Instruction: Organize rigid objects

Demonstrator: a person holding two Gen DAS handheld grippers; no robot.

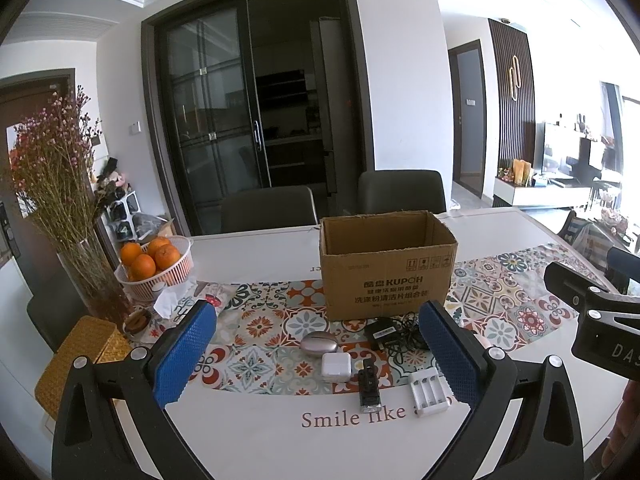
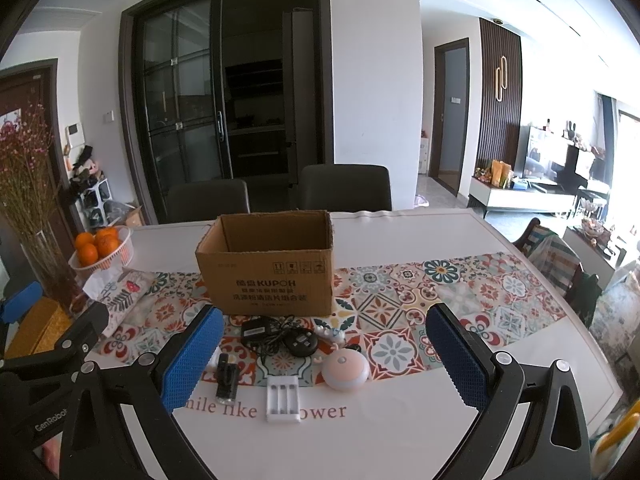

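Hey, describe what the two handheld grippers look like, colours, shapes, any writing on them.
Both match: the left gripper and right gripper have black, angular frames with triangular cut-outs and silver round bolts. Each finger carries a blue pad with a diamond-knurled texture. White "GenRobot" lettering marks the left one's side. No cables or sleeves show.

1. This is a home, an open dining and living area.
2. Two padded dining chairs (image 2: pixel 344 186) stand behind the bench (image 2: pixel 420 232), which carries a patterned tile-print runner (image 2: pixel 460 292).
3. A basket of oranges (image 1: pixel 154 266) and a vase of dried flowers (image 1: pixel 56 160) sit at one end.
4. Dark glass sliding doors (image 1: pixel 248 112) open onto a kitchen.
5. A television (image 2: pixel 548 160) on a low cabinet (image 2: pixel 516 196) marks a lounge.
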